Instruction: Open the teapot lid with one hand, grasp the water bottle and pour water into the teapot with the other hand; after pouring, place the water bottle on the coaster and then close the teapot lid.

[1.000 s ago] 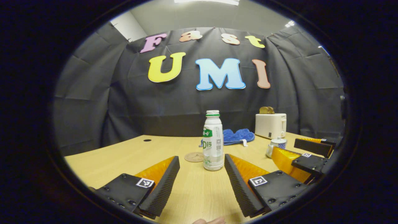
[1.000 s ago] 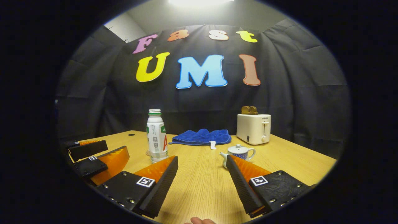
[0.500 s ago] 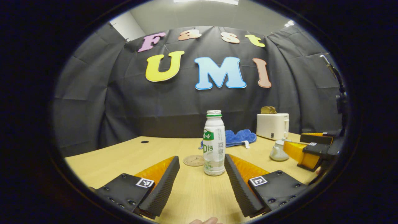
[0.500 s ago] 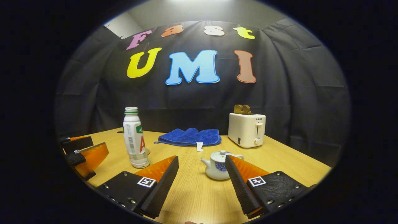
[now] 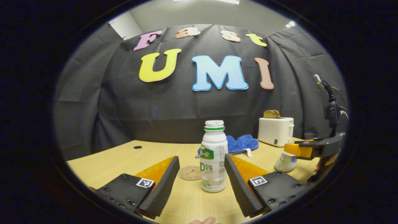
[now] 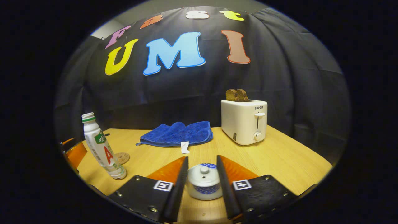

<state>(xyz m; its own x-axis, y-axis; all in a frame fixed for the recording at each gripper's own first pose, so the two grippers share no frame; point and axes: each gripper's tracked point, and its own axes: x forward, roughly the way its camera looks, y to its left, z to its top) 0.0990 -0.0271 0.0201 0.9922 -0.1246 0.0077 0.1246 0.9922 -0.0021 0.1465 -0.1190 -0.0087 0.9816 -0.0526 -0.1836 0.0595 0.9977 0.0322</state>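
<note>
My left gripper (image 5: 201, 183) has two wedge-shaped fingers with ribbed inner faces. Each runs back into a flat block studded with small round screws, and on top of each block sits a square white tag with a black pattern. My right gripper (image 6: 202, 183) is built the same: ribbed faces, screw-dotted blocks, one square tag apiece. Out to the right of my left jaws, a mast with cables rises above that other gripper.
</note>
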